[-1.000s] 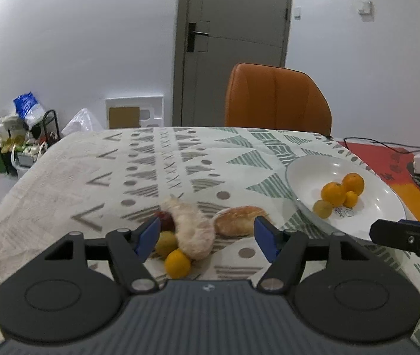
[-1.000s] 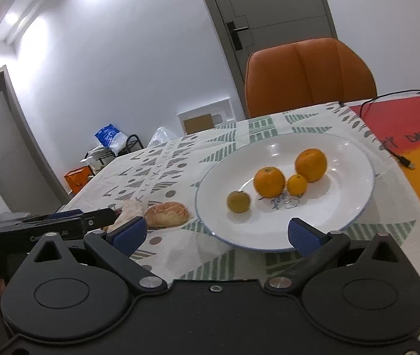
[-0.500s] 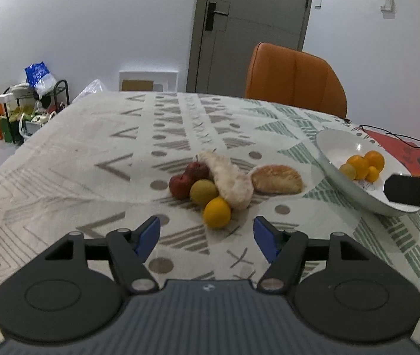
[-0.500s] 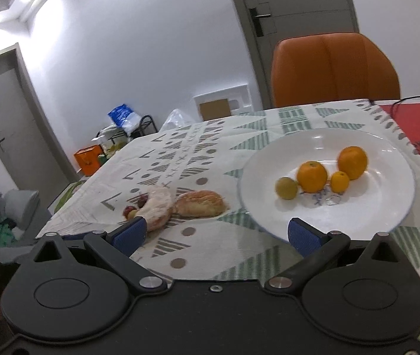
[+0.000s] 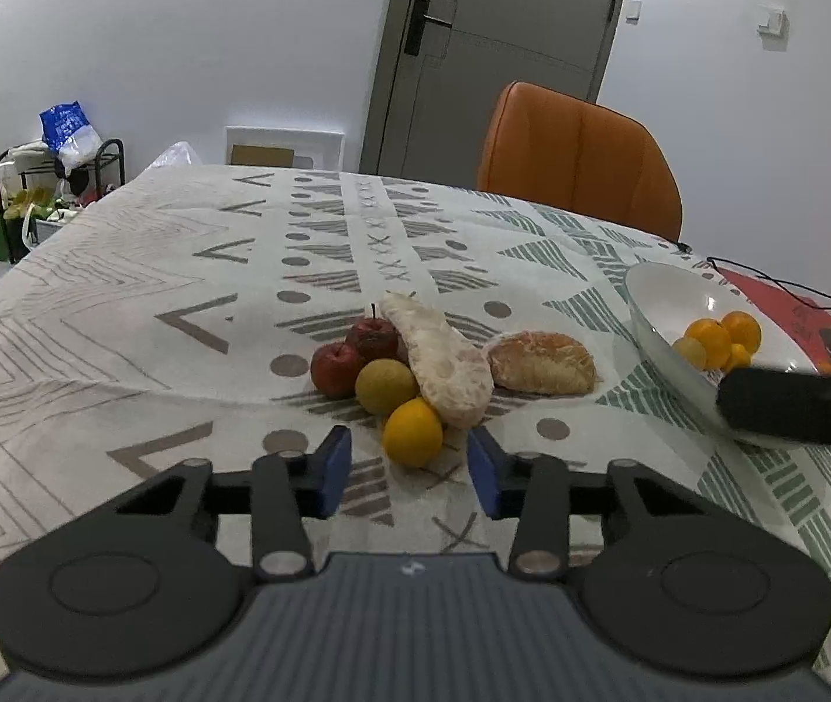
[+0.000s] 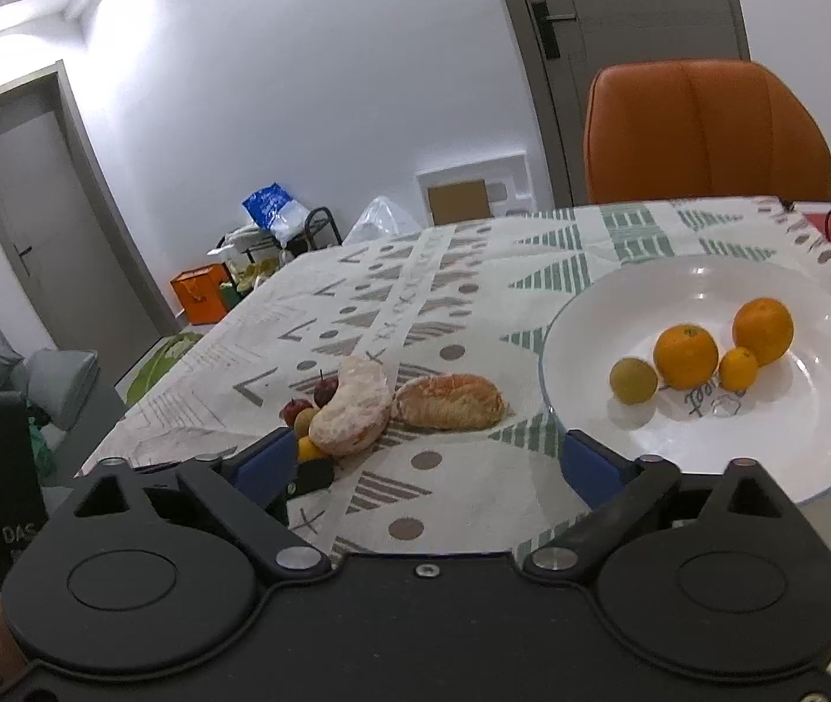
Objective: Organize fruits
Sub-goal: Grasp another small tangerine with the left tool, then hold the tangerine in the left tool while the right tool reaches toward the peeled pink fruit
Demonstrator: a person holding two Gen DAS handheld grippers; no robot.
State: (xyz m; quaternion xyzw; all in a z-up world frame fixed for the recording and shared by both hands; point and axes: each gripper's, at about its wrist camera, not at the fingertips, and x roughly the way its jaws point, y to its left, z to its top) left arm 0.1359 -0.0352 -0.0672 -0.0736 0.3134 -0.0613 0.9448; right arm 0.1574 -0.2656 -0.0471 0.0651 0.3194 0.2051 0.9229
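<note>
My left gripper (image 5: pixel 408 469) is hovering open, its blue pads flanking the small orange (image 5: pixel 412 432) at the near edge of the fruit pile (image 5: pixel 422 367). My right gripper (image 6: pixel 427 463) is hanging open and empty beside the white plate (image 6: pixel 825 468), which is holding four citrus fruits (image 6: pixel 686 354). Bare tablecloth (image 5: pixel 123 316) is lying to the left. Writing on the plate is unreadable.

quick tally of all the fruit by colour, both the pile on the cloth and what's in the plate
Orange or yellow round fruit: 4, namely 1 on the cloth and 3 in the plate
Green round fruit: 2
Red apples: 2
Pale peeled citrus pieces: 2
Total: 10
</note>
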